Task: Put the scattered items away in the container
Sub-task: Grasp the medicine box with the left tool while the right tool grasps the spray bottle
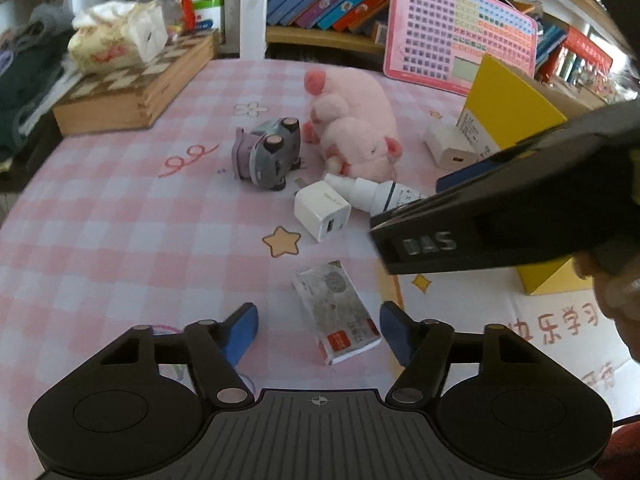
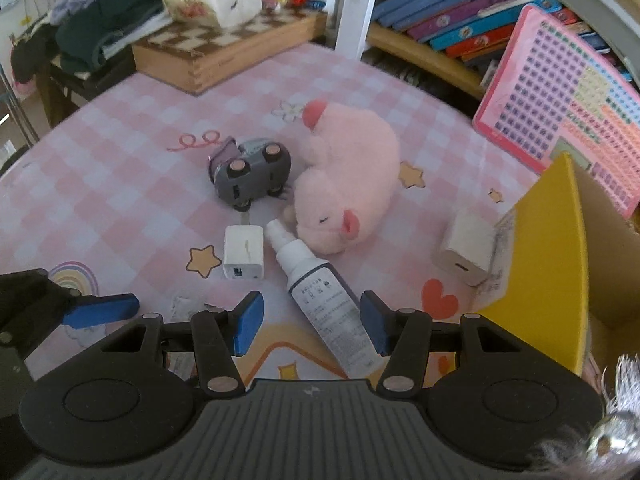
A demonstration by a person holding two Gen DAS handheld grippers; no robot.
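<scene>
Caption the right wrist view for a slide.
Open right hand-held gripper straddles a lying spray bottle, beside a white charger, pink plush pig and yellow box.

Before my blue-padded claw [image 2: 312, 326]: pink-and-white checked tablecloth [image 2: 120, 184], pale pink plush pig [image 2: 348, 176], grey-and-lilac toy car [image 2: 252, 172], white spray bottle [image 2: 324, 300], two white chargers [image 2: 243, 254], yellow box [image 2: 548, 248].

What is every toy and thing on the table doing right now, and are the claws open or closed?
Left claw: open, around the small white-and-red card box, not gripping.
Right claw: open, astride the white spray bottle.
White spray bottle: lying down, cap on.
Grey toy car: tipped on its side.
Pink plush pig: lying on its side.
White cube charger: unplugged, lying flat.
Second white charger: against the yellow cardboard box.
Yellow cardboard box: open.
</scene>
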